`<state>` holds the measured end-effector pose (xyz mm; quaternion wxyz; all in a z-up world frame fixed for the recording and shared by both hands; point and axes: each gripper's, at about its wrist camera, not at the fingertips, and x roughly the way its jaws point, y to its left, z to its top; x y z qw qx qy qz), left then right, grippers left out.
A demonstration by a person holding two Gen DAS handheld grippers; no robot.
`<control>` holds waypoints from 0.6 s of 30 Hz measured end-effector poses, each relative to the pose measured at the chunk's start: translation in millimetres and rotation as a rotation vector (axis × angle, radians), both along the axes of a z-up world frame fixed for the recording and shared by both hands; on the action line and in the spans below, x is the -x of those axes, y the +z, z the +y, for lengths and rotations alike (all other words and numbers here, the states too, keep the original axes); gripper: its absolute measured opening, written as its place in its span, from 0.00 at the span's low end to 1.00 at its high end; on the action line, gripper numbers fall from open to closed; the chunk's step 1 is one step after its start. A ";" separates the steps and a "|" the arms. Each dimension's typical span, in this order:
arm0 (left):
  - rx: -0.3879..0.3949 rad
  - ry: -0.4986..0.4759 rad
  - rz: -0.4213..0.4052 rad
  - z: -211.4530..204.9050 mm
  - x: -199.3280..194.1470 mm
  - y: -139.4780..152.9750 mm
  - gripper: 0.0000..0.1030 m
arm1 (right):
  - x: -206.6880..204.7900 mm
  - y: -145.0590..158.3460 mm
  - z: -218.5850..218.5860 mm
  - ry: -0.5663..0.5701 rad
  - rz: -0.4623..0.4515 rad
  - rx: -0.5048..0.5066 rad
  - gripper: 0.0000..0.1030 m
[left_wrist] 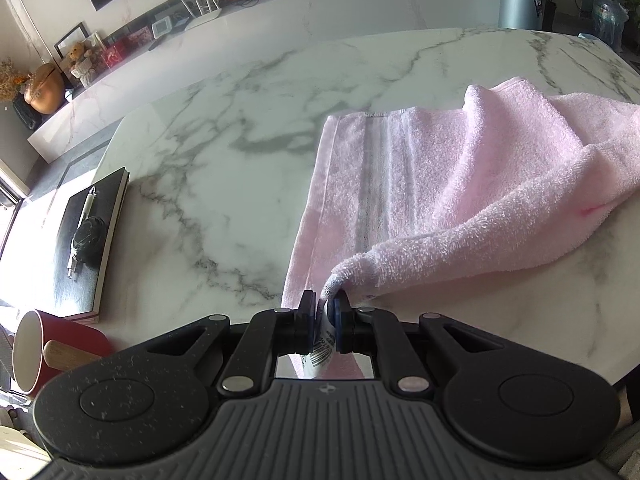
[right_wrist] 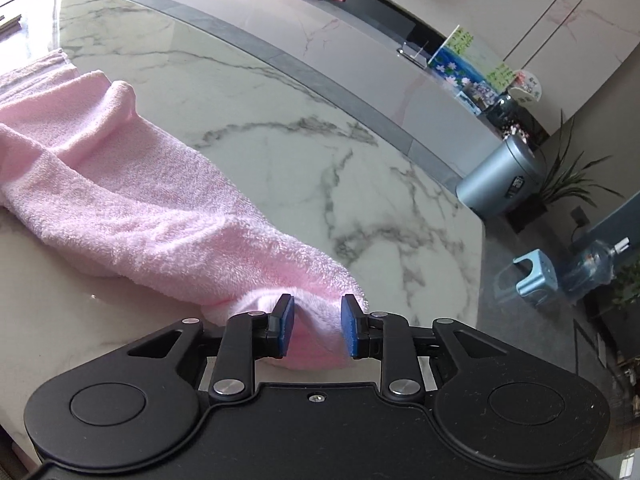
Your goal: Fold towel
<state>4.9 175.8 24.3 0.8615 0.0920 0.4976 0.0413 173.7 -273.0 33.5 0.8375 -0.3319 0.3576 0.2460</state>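
Observation:
A pink terry towel [left_wrist: 440, 176] lies on the marble table [left_wrist: 224, 168], partly flat and partly bunched into a ridge. My left gripper [left_wrist: 323, 312] is shut on the towel's near corner, with its white care label hanging between the jaws. In the right wrist view the towel [right_wrist: 132, 196] runs from the far left toward me. My right gripper [right_wrist: 316, 326] is open, its blue pads [right_wrist: 285, 330] on either side of the towel's bunched end, which lies between the jaws.
A black notebook [left_wrist: 90, 236] with a pen and a dark round object lies at the table's left edge. A red mug [left_wrist: 48, 352] stands near left. Beyond the right table edge [right_wrist: 476, 240] are a grey bin [right_wrist: 500, 178], a blue stool [right_wrist: 528, 276] and a plant.

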 end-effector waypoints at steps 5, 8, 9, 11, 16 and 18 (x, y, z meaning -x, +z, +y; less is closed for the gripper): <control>-0.007 -0.007 0.004 -1.7 0.3 -0.8 0.08 | 13.5 6.7 17.3 0.148 0.053 -0.035 0.47; -0.005 -0.011 0.009 -2.8 -0.3 -1.6 0.08 | 21.1 -5.4 30.9 0.236 0.125 -0.011 0.47; -0.005 -0.012 0.012 -2.9 -0.5 -2.2 0.08 | 23.7 -10.8 34.9 0.257 0.141 0.001 0.47; -0.003 -0.015 0.017 -2.6 -0.6 -3.2 0.08 | 28.1 -24.6 43.8 0.285 0.161 0.035 0.47; -0.004 -0.027 0.030 -0.6 -1.1 -4.8 0.08 | 27.2 -46.0 54.9 0.294 0.146 0.087 0.46; -0.004 -0.031 0.034 -0.2 -1.6 -4.7 0.08 | 19.9 -47.8 55.5 0.276 0.165 0.083 0.35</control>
